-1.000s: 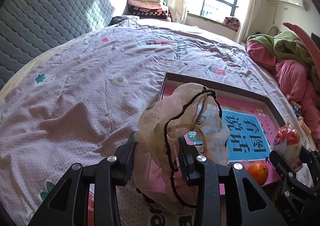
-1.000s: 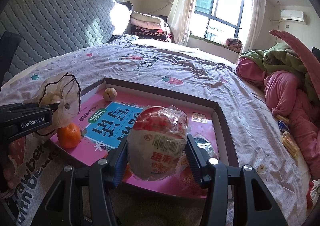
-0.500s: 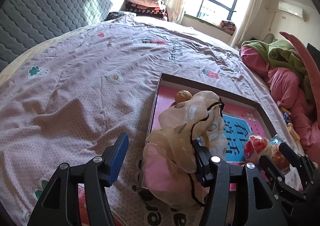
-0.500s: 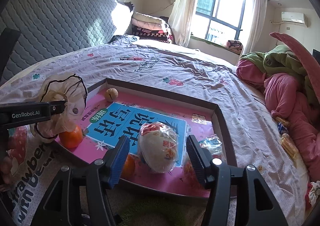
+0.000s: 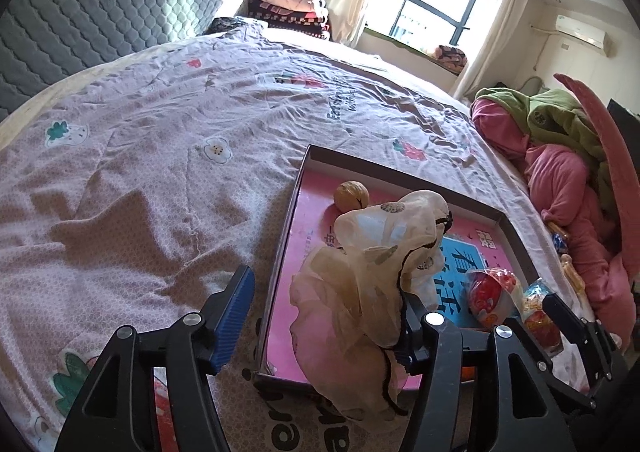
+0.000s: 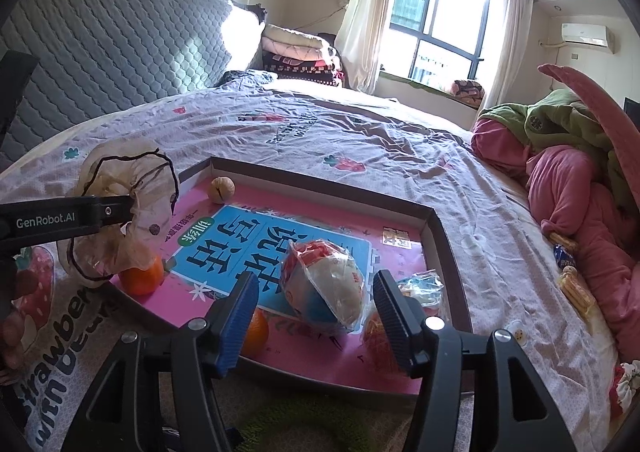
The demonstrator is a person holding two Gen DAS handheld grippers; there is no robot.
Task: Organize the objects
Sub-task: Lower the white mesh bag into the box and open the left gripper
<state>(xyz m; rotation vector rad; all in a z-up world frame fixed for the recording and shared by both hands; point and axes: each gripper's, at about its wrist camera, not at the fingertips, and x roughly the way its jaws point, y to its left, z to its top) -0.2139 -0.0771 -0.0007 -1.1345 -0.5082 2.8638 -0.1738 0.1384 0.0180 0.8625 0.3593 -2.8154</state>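
Nearest us in the right wrist view, our right tool (image 6: 314, 310) stands released, its fingers wide on either side of the wrapped snack bag (image 6: 324, 286), which lies in the shallow pink tray (image 6: 444, 236) on the bed (image 6: 360, 140). Two oranges sit in the tray too, one at the near edge (image 6: 256, 334), one at the left (image 6: 142, 276); a walnut (image 6: 222, 189) rests at the far left corner. Our left tool (image 5: 324, 310) is released as well, the sheer beige pouch (image 5: 376, 264) draped against its right finger over the tray's near left corner.
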